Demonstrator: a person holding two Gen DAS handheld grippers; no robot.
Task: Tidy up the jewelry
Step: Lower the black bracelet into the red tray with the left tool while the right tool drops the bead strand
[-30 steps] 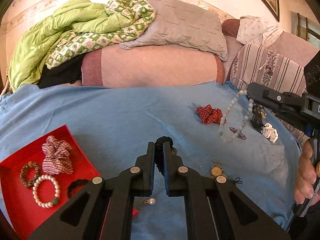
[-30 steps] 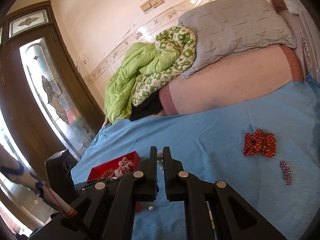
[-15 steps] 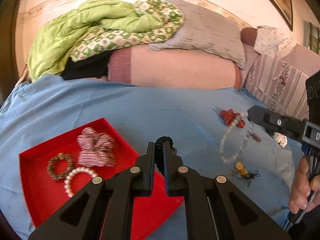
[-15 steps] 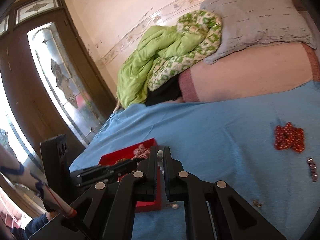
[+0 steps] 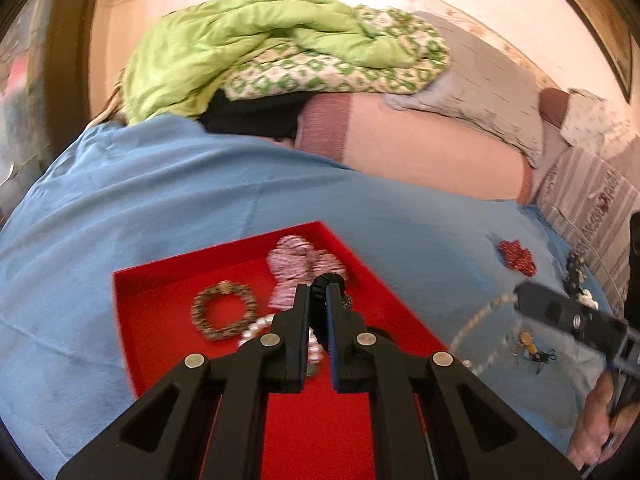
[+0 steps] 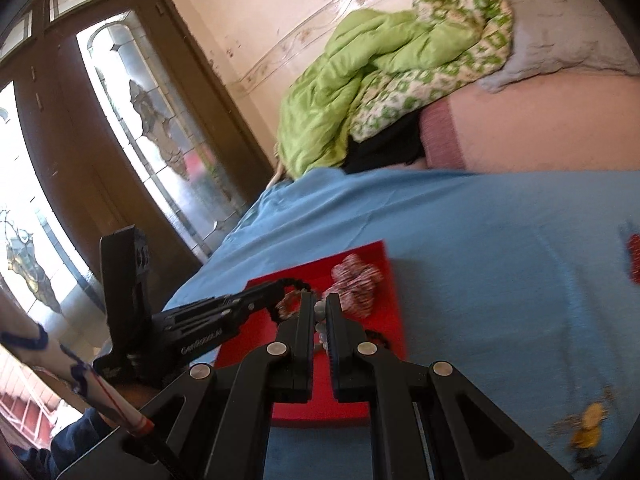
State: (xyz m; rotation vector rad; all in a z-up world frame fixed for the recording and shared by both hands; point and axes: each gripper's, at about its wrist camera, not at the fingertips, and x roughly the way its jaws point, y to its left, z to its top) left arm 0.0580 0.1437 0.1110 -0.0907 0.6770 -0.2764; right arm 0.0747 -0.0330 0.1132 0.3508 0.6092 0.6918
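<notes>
A red tray lies on the blue bedsheet and holds a pink striped scrunchie, a brown beaded bracelet and a pearl bracelet. My left gripper is shut on a black braided bracelet and holds it over the tray. My right gripper is shut on a pale bead necklace, which hangs beside the tray's right edge. In the right wrist view the tray lies just beyond my fingertips, with the left gripper over it.
On the sheet to the right lie a red bow, a yellow charm and a dark beaded piece. A green quilt and pillows are piled at the back. A glass door stands left.
Both grippers have moved left toward the tray. The left gripper with the black bracelet is now over the tray; the right gripper with the hanging necklace has come close to the tray's edge.
</notes>
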